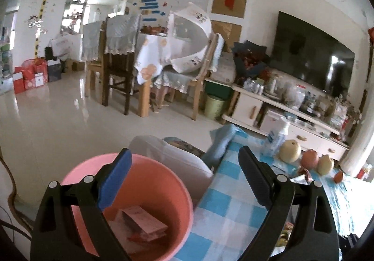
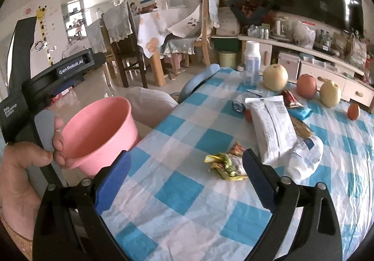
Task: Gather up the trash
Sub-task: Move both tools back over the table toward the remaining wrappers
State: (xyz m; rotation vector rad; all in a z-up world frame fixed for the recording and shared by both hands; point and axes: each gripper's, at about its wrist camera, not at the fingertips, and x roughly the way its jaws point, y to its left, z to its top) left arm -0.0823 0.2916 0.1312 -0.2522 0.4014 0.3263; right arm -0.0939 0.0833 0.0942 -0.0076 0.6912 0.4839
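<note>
Left hand-held gripper (image 1: pixel 184 181): jaws wide apart, nothing between them, above the pink bin's near rim.
Right hand-held gripper (image 2: pixel 187 179): jaws wide apart, empty, over the worktop (image 2: pixel 187 202).
Pink bin (image 2: pixel 100 134): left of the worktop edge; red carton (image 1: pixel 145 221) inside.
Crumpled wrapper (image 2: pixel 226 165): on the worktop, just beyond the right fingertips.
White packet (image 2: pixel 273 127): farther right.

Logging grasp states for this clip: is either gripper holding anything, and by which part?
Nothing is held. The left gripper hangs open over the pink bin; the right gripper is open above the tablecloth, near a crumpled wrapper.
</note>
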